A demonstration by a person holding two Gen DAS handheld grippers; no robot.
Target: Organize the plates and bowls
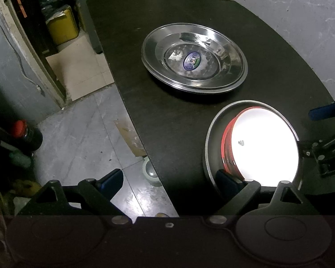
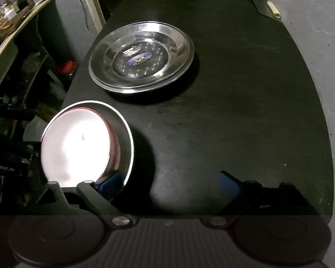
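Note:
A stack of steel plates (image 1: 194, 59) with a blue sticker sits mid-table; it also shows in the right wrist view (image 2: 140, 57). A steel bowl (image 1: 210, 138) holding a red bowl with a white inside (image 1: 265, 147) stands at the near edge, also in the right wrist view (image 2: 125, 134). My left gripper (image 1: 169, 179) is open, its right finger (image 1: 227, 182) over the bowl's rim, its left finger off the table. My right gripper (image 2: 167, 183) is open, its left finger (image 2: 109, 182) at the bowl's rim.
The dark table (image 1: 167, 116) has a curved left edge with floor beyond. A red-capped bottle (image 1: 26, 134) and a tape roll (image 1: 150, 172) are on the floor. A cleaver (image 2: 264, 5) lies at the table's far right corner. A yellow box (image 1: 62, 25) stands far left.

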